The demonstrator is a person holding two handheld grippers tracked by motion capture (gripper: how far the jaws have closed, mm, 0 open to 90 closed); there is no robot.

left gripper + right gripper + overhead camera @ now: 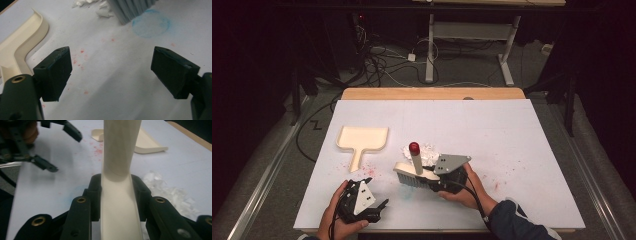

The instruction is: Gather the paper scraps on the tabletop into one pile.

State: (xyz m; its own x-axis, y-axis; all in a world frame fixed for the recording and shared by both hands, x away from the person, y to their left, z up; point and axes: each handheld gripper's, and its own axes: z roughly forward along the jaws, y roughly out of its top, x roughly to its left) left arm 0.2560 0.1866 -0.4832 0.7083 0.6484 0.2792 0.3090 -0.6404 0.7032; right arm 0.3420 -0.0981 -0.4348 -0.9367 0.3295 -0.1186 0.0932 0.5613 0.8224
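– How do the two grippers stand?

– The right gripper (116,195) has its jaws pressed in on the cream handle of a brush (412,170), one jaw on each side of it. The brush stands with its grey bristles down on the white table cover (512,130), its handle rising upward to a red tip. The left gripper (111,72) is spread wide and holds nothing; its jaws hover over the bare cover, flecked there with red specks.

– Where is the brush relative to them?

– In the high view it sits near the middle of the table, at the tip of the right gripper (432,176), with the left gripper (379,209) lower and to the left, well apart from it. In the left gripper view the bristles (131,10) show ahead at the top edge, just beside a faint blue ring (151,23) on the cover.

– What else lies there?

– A pile of white shreds (427,150) just behind the brush, touching or nearly touching the bristles. A cream dustpan (362,140) lies flat to the left, handle pointing toward the person, near the left gripper but apart from it.

– Count?

– One brush, one dustpan, one pile, two grippers, each held in a hand
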